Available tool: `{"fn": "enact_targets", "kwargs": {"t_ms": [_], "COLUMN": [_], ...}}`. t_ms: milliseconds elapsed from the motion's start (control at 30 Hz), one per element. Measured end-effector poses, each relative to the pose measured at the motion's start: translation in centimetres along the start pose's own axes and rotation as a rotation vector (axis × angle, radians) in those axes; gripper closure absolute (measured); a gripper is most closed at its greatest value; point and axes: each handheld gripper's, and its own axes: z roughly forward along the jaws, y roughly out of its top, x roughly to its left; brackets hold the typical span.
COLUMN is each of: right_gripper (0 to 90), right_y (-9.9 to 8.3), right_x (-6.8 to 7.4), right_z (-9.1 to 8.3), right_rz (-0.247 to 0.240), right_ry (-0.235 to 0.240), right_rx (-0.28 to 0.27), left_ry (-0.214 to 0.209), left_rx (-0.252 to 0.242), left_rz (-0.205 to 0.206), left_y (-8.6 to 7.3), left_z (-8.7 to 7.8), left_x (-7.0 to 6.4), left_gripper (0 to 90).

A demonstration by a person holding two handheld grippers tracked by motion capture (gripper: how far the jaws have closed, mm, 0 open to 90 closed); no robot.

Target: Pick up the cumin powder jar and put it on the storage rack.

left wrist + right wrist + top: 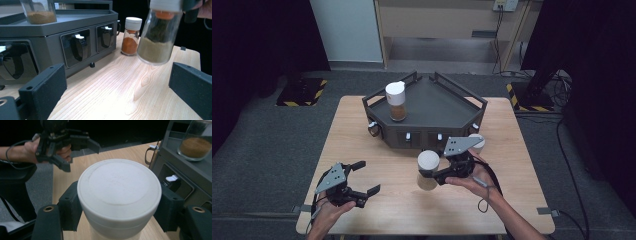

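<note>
The wooden table carries a dark grey angular spice rack with a railed top deck and a row of small front compartments. One spice jar with brown powder already stands on the left of that deck, so I judge the loading partly done: one jar is placed, one is in hand, and a third, the orange-powder jar, waits on the table just beside the rack's right front corner. The right gripper clamps the held spice jar at its white cap, one jaw on each side of the lid. The left gripper view shows this jar tilted, with its base lifted off the tabletop, in front of the rack. It is clear glass with a wide white cap, an orange insert under the cap, and tan-olive ground spice filling its lower part. The left gripper rests near the table's front left, well apart from the jars, with its jaws spread wide and nothing between them.
</note>
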Motion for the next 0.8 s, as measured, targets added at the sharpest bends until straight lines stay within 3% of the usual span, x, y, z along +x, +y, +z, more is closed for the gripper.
{"fn": "enact_targets", "kwargs": {"t_ms": [367, 500, 800], "right_gripper": [33.9, 34.0, 33.9], "right_y": [3.1, 3.9, 5.8], "right_x": [-0.8, -1.4, -2.1], "right_z": [-0.5, -0.8, -1.7], "right_rz": [0.011, 0.045, 0.053], "right_ry": [-0.003, -0.001, -0.028], "right_rx": [0.015, 0.005, -0.008], "left_ry": [-0.005, -0.006, -0.011], "left_rx": [0.001, 0.002, 0.008], "left_rz": [-0.002, -0.003, -0.006], "left_y": [0.0, 0.0, 0.0], "left_z": [0.0, 0.0, 0.1], "left_x": [0.1, 0.1, 0.1], "left_gripper": [0.0, 0.0, 0.0]}}
